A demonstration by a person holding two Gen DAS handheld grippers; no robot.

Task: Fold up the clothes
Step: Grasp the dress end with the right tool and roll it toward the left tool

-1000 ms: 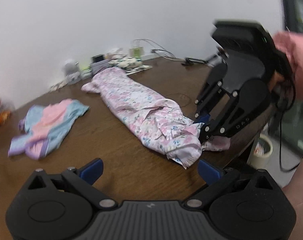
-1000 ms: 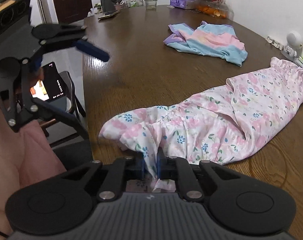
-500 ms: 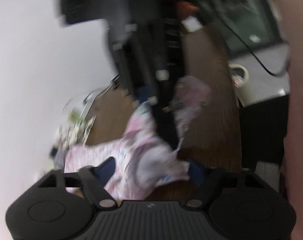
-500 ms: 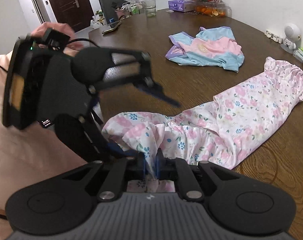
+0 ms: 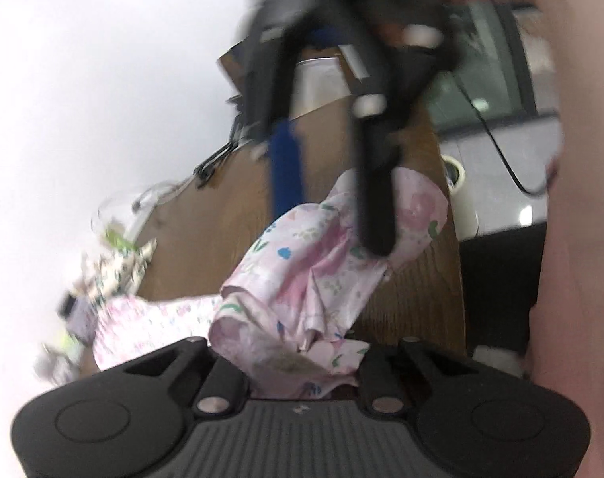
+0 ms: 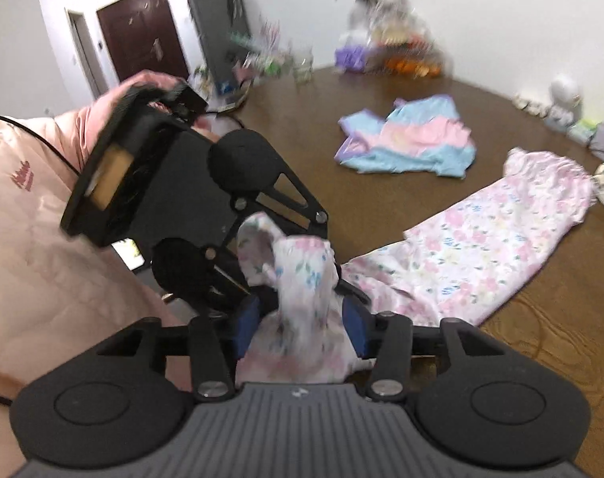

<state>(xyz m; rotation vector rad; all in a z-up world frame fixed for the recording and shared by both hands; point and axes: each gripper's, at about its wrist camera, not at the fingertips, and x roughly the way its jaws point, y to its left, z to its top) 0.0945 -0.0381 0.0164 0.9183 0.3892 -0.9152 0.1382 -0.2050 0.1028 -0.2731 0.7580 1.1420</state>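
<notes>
The pink floral satin garment [image 6: 481, 247] lies stretched across the dark brown wooden surface [image 6: 309, 151], its near end gathered up off the wood at the edge closest to the person in the pink quilted jacket [image 6: 27, 215]. The left tongs [image 6: 294, 279] are closing on that bunched end, which fills the gap between their arms; the fingertips are buried in cloth. The right tongs [image 6: 298, 326] are opening, their blue pads standing clear on either side of the same bunch. Beyond the floral garment, farther from the person, a pastel blue, pink and lilac striped garment [image 6: 405, 139] lies crumpled.
</notes>
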